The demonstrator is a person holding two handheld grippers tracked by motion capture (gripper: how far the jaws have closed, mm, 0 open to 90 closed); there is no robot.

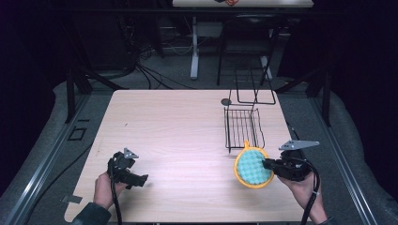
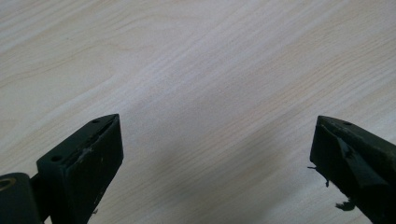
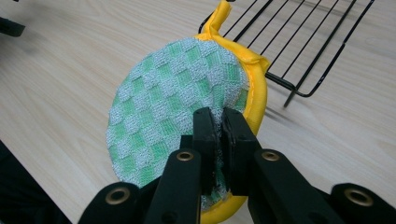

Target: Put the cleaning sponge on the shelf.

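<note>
Right tool (image 3: 219,126) level, clamped on potholder (image 3: 173,107).

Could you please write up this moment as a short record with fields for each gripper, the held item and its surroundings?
right gripper: shut on the rim of the round pad
round pad: green checked cloth face, yellow border with a loop, held on edge
left gripper: open, nothing between its jaws, pointed at bare wood
wire rack: black, on the table just beyond the pad
table: light wood
left hand: near the front left edge of the table
</note>
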